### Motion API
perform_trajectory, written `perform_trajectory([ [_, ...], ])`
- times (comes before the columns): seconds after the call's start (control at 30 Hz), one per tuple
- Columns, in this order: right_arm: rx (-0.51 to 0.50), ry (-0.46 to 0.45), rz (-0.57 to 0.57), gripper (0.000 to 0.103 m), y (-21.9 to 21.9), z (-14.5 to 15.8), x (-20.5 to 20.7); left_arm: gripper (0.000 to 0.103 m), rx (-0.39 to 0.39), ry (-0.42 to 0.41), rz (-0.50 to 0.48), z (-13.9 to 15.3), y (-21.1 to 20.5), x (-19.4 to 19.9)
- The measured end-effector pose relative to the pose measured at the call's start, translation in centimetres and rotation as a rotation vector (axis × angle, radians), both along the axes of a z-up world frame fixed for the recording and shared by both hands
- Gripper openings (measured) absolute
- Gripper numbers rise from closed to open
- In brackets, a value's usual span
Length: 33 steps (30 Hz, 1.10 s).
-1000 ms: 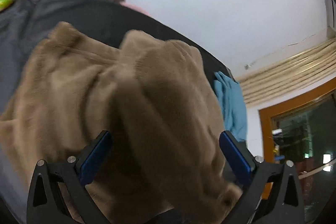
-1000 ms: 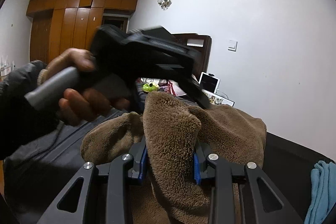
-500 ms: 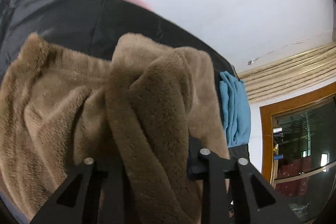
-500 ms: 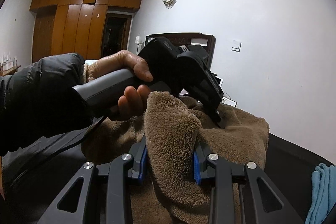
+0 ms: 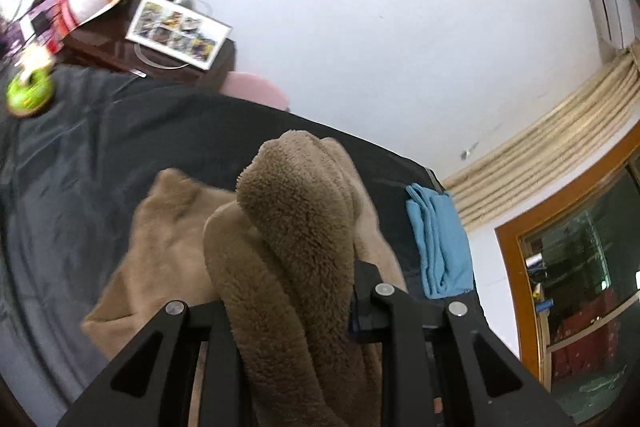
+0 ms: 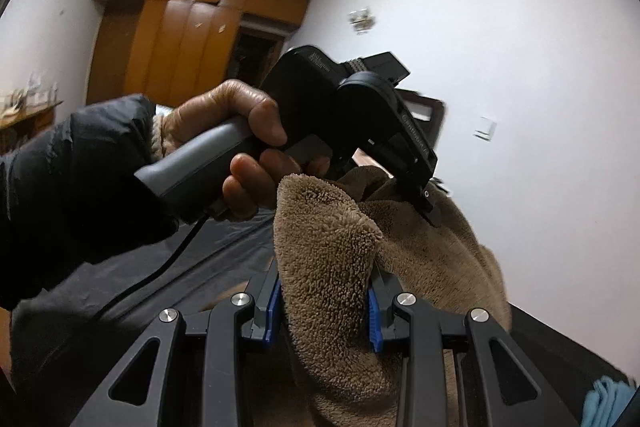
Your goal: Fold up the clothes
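Pretty much the whole lower half of both views is taken up by the dark bedspread (image 5: 100,155), with the white wall seen behind it. On top of it, the brown fleece garment (image 5: 296,227) is bunched up and lifted at two spots, the rest of it draped down onto the cover around 8 o'clock in the left wrist view. A thick fold is clamped between the blue pads of the right gripper (image 6: 323,301), so that one's closed on the fleece. Another fold is pinched by the left gripper (image 5: 292,311), jaws squeezed tight onto it. In the right wrist view that left gripper is seen at 1 o'clock, held by a hand (image 6: 232,143) in a dark sleeve. A folded blue cloth (image 5: 440,239) is parked at 3 o'clock, near the bed edge. A small green toy (image 5: 30,93) is spotted at 10 o'clock.
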State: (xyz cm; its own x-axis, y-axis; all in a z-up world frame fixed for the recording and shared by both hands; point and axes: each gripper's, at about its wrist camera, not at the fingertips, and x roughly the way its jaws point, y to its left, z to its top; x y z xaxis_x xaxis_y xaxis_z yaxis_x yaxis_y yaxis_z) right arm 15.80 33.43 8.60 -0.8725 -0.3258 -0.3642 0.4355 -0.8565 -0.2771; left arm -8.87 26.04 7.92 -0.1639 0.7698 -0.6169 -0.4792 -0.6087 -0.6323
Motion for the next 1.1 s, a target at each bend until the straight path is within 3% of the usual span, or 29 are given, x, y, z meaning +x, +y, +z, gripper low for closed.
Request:
perform_trajectory([
  [0.3,0.135,-0.144,0.08,0.035,-3.9,-5.2,-1.0,0.026,0.001,-0.107,0.086,-9.0,-5.3,-0.6],
  [0.4,0.16,-0.16,0.079,0.035,-3.8,-5.8,-1.0,0.035,0.021,-0.098,0.099,-10.1,-5.6,-0.5],
  [0.43,0.161,-0.166,0.079,0.036,-3.6,-5.9,-1.1,0.043,0.012,-0.085,0.108,-10.2,-5.5,-0.4],
  [0.5,0.155,-0.181,0.083,0.049,-3.5,-6.1,-1.3,0.06,-0.037,-0.055,0.142,-10.4,-5.2,-0.4],
  [0.53,0.142,-0.193,0.094,0.059,-3.5,-6.0,-1.3,0.072,-0.058,-0.048,0.155,-10.5,-5.2,-0.4],
  [0.57,0.128,-0.206,0.107,0.065,-3.5,-5.9,-1.2,0.076,-0.069,-0.045,0.165,-10.5,-5.3,-0.4],
  [0.7,0.056,-0.194,0.144,0.067,-2.3,-4.8,0.4,0.077,-0.092,-0.031,0.207,-9.7,-6.3,0.2],
  [0.8,-0.021,-0.18,0.144,0.07,-0.3,-3.9,2.1,0.077,-0.139,0.053,0.241,-7.5,-7.0,1.8],
  [0.93,-0.122,-0.185,0.046,0.074,3.5,-2.8,2.8,0.078,-0.148,0.135,0.248,-4.8,-7.1,4.6],
  [1.1,-0.236,-0.226,-0.075,0.074,7.1,-1.9,1.9,0.078,-0.119,0.207,0.156,-2.7,-5.5,9.2],
])
